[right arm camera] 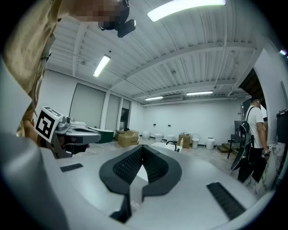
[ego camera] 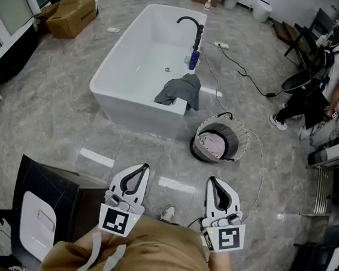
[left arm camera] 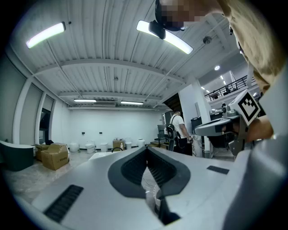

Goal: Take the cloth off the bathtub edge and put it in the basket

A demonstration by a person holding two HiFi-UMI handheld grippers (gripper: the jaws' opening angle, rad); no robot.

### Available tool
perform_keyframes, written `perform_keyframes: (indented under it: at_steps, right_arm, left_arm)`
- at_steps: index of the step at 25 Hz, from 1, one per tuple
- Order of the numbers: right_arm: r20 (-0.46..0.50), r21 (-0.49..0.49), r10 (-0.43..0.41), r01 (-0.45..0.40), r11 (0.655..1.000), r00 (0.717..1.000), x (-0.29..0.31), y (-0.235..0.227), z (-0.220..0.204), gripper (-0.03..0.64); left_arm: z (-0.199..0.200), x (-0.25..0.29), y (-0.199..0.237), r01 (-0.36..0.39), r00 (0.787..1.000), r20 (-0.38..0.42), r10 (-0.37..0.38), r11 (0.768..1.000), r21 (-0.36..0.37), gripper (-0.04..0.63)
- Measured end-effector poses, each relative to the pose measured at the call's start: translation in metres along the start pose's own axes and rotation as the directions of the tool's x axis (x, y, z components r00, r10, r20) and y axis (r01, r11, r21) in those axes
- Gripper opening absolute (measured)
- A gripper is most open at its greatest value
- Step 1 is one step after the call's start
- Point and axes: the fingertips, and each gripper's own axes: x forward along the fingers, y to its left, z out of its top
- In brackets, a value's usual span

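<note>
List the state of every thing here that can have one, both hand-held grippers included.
cloth: draped over the edge of the bathtub, not yet picked up.
basket: on the floor beside the tub, something pinkish inside.
blue bottle: upright on the tub rim.
left hand-held gripper: shut, holding nothing.
right hand-held gripper: shut, holding nothing.

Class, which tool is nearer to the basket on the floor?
Right. The right tool is directly below the basket in the picture; the left tool is farther, to its lower left.
</note>
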Motion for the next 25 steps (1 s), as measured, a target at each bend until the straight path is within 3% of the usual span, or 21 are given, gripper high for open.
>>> perform_keyframes:
  at_steps: [13, 18, 25]
  right_arm:
    - [0.011, 0.009, 0.06, -0.06, 0.998, 0.998, 0.017, -0.009, 0.003, 0.005]
    - [0.024, -0.041, 0.095, -0.094, 0.995, 0.995, 0.014, -0.027, 0.003, 0.006]
    - [0.048, -0.04, 0.16, -0.158, 0.987, 0.986, 0.008, -0.046, -0.007, 0.006]
  left_arm:
    - [-0.007, 0.008, -0.013, -0.002, 1.0, -0.021, 0.001, 1.0, -0.028, 0.006]
    - [-0.009, 0.014, -0.017, -0.072, 0.997, -0.027, 0.07, 0.997, -0.041, 0.006]
    - [-0.007, 0.016, -0.005, -0.194, 0.98, -0.032, 0.195, 0.981, 0.021, 0.006]
